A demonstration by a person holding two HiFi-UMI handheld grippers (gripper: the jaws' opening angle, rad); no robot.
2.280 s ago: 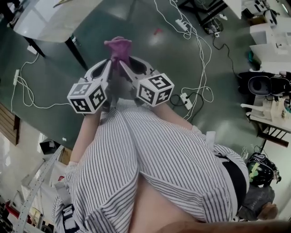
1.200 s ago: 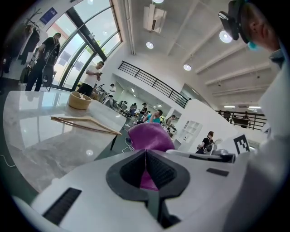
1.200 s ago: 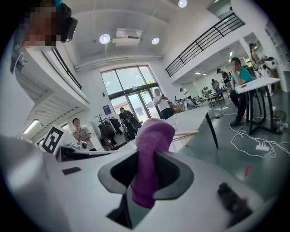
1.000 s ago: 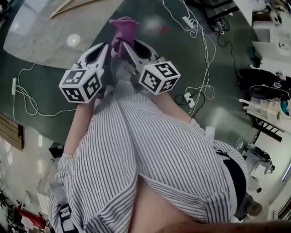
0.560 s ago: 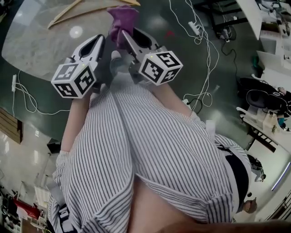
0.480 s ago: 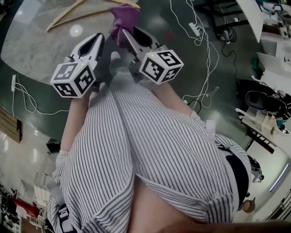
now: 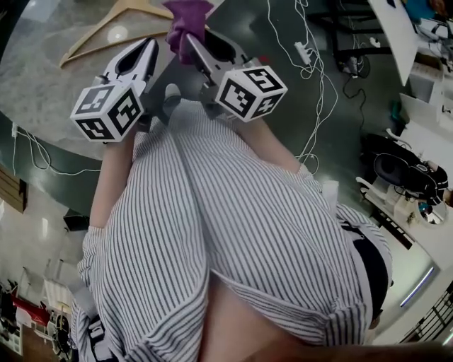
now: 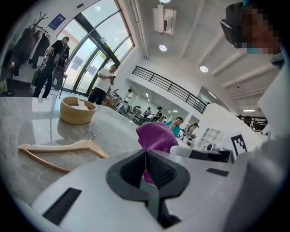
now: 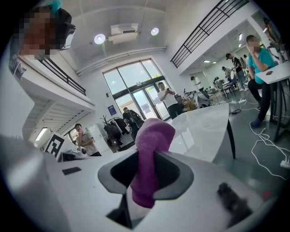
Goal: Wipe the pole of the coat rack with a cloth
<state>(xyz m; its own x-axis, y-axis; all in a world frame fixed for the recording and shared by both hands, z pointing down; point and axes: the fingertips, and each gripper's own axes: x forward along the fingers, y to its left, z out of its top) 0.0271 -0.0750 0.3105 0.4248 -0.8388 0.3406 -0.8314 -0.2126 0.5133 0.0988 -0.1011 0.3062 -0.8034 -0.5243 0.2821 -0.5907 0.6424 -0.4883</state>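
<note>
A purple cloth (image 7: 185, 15) sticks up out of my right gripper (image 7: 182, 39), which is shut on it; in the right gripper view the cloth (image 9: 152, 145) fills the gap between the jaws of that gripper (image 9: 145, 158). Just left of it my left gripper (image 7: 150, 44) is held up beside it with its jaws closed together. In the left gripper view the cloth (image 8: 156, 136) shows just beyond the closed tips of the left gripper (image 8: 145, 152). A coat rack (image 9: 115, 127) hung with dark clothes stands far off by the glass doors, and the coat rack (image 8: 27, 41) also shows at the top left.
A marble table (image 7: 42, 78) lies ahead of both grippers, with a wooden hanger (image 7: 106, 25) on it and a wooden bowl (image 8: 77, 110) farther back. White cables and a power strip (image 7: 303, 51) trail over the dark floor at the right. People stand in the background.
Both grippers have moved forward, side by side, towards the marble table; the hanger has come into view. The cloth has stayed in the right gripper.
</note>
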